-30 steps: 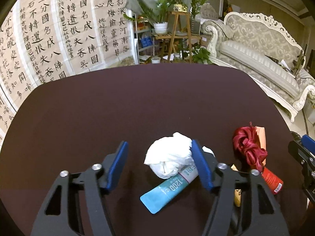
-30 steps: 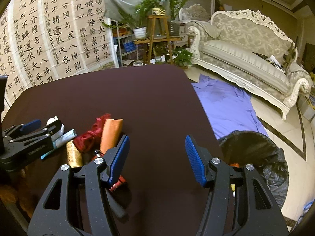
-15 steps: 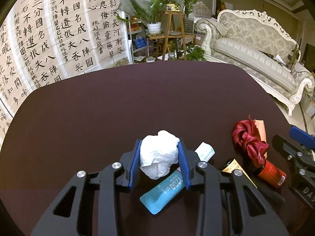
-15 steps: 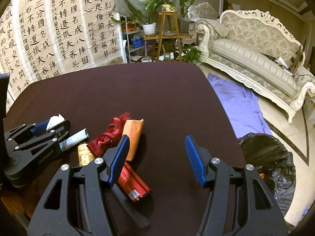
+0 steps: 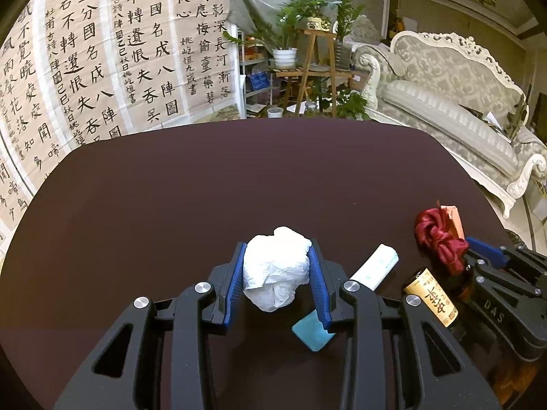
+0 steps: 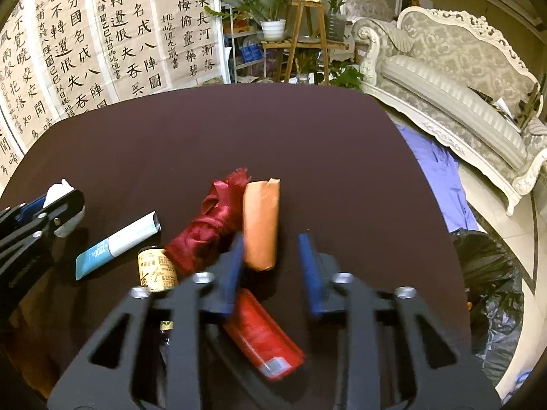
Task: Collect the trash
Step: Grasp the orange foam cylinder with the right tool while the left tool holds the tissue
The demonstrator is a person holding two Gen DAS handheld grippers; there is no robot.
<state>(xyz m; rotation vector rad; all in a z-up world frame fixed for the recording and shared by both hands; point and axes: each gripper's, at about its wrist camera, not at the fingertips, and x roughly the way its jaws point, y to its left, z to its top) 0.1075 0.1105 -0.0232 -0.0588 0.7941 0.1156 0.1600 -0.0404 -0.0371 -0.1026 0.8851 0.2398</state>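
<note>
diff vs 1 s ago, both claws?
Left claw closed on the crumpled tissue and lifted it. Right claw moved toward the trash pile, narrowing around the orange wrapper, nothing gripped yet. Tube, red cloth and bottle stayed put.

Your left gripper point(image 5: 276, 266) is clamped on a crumpled white tissue point(image 5: 275, 268), both blue pads pressed against its sides, over the dark table point(image 5: 205, 184). A teal-and-white tube point(image 5: 372, 266) lies partly under your gripper's right finger, its teal end poking out below the pad and its white end angled up to the right. Further right you've got a small brown bottle with a gold label point(image 5: 432, 297) next to a dark red ribbon bow point(image 5: 437, 235) and an orange packet point(image 5: 453, 220), with your right gripper point(image 5: 506, 273) touching that cluster from the right edge.
</note>
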